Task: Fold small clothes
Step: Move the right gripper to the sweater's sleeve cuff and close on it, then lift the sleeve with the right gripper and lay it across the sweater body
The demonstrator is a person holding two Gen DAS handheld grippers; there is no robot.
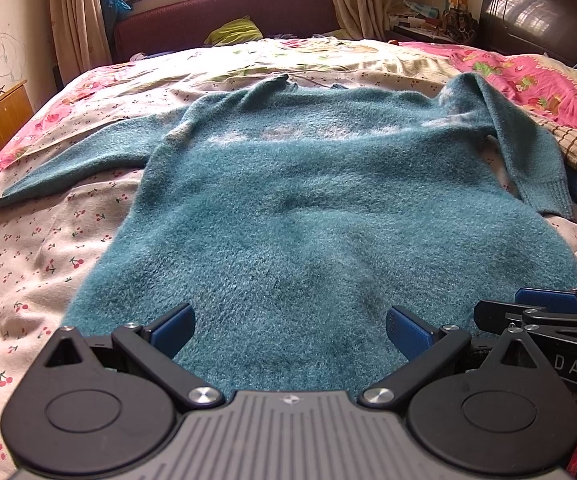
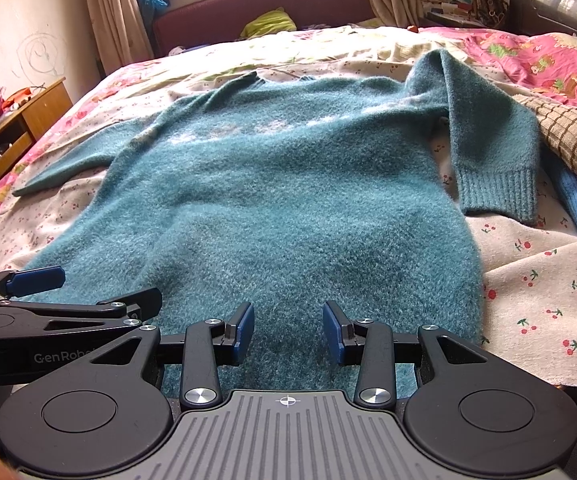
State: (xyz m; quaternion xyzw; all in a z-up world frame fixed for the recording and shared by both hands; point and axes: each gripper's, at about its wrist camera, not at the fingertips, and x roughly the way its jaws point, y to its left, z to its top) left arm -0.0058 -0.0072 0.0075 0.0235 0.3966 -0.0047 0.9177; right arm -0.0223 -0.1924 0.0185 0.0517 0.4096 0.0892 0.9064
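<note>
teal sweater (image 1: 288,184) flat on bed, hem beneath left gripper (image 1: 290,330) and right gripper (image 2: 288,330), both agape, empty

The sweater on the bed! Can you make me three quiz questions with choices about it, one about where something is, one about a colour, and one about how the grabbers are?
1. Where does the sweater lie?
A. spread on the bed sheet
B. on the wooden cabinet
C. hanging on the curtain

2. What colour is the sweater?
A. pink
B. teal
C. yellow

3. How do the left gripper and right gripper stand?
A. both clamped on a sleeve
B. one holds a hanger
C. both open above the hem, holding nothing

Answers:
1 A, it lies flat on the cherry-print sheet.
2 B, the fuzzy knit is teal all over, with a pale pattern across the chest.
3 C, both pairs of blue pads stand apart, with nothing pinched between them.
</note>
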